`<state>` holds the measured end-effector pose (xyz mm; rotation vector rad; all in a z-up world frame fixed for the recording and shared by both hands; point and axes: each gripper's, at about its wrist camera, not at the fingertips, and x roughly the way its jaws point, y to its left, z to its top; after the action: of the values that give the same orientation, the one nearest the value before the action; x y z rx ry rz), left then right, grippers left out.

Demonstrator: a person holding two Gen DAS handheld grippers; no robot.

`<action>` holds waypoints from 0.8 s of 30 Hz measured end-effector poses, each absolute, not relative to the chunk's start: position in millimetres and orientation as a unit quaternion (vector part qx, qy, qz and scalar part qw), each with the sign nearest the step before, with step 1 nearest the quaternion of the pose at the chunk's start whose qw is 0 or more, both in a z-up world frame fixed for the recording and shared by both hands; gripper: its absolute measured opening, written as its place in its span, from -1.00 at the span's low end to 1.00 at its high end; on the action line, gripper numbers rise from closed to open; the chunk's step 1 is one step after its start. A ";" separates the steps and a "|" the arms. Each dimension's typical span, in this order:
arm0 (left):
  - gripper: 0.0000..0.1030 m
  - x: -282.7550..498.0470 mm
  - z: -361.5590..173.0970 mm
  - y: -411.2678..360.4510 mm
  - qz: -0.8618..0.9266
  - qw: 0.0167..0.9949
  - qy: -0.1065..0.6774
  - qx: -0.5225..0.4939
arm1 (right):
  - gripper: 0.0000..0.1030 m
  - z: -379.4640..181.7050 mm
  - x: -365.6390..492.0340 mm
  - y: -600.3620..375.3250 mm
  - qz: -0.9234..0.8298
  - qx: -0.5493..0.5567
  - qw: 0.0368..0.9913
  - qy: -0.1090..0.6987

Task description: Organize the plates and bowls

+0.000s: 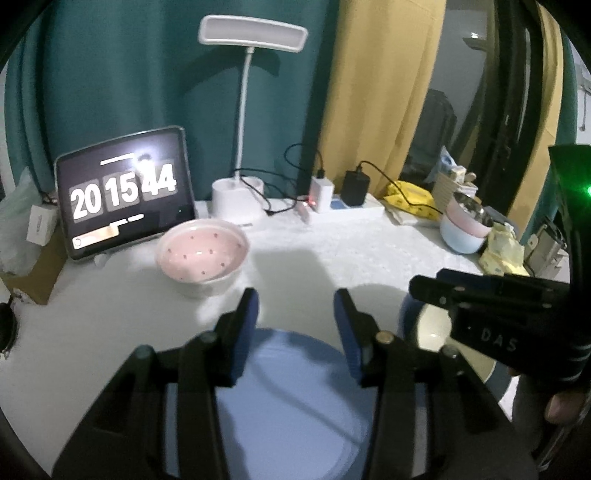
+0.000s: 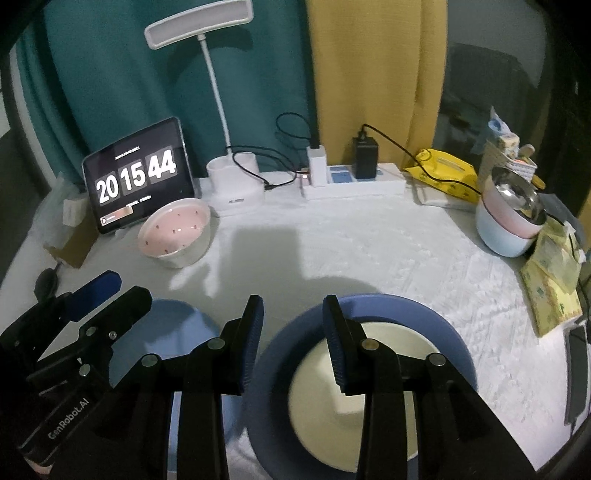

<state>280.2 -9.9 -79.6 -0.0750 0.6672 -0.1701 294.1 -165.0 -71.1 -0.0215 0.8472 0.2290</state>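
**A:** Item one, my left gripper [image 1: 295, 314]?

**B:** Jaws apart, holding nothing, poised over the pale blue plate [image 1: 295, 398] at the near edge of the worktop [image 1: 332, 243].

**A:** Item two, right gripper [image 2: 293, 317]?

**B:** Jaws apart as well, empty, straddling the near-left rim of the blue-rimmed cream plate [image 2: 369, 387], just right of the pale blue one.

**A:** Other crockery?

**B:** Pink spotted bowl [image 2: 175, 230] at far left by the tablet clock [image 2: 136, 177]; nested bowls [image 2: 509, 218], a steel one on top, at far right.

**A:** Risks I log?

**B:** I judge the plates slick; a shallow rim pinch could let one slip or tip. The two grippers sit close and could knock together.

**A:** Surface, room?

**B:** White textured cloth on the worktop; desk lamp [image 2: 199, 26], power strip [image 2: 354, 184], teal and yellow curtains behind, dim light.
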 end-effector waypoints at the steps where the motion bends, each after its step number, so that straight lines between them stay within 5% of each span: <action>1: -0.15 280.5 -79.9 -7.4 -0.082 0.941 0.327 -0.037 | -0.32 -71.1 295.1 -161.8 0.112 -0.012 0.905 0.410; 24: -0.15 312.2 -93.3 63.0 -0.034 0.941 0.333 -0.052 | -0.32 -86.3 331.9 -97.4 0.136 -0.030 0.892 0.430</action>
<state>312.2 63.0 -93.3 -0.1062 0.6791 -0.0699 331.9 -97.4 -86.3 -0.0631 0.8927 0.2817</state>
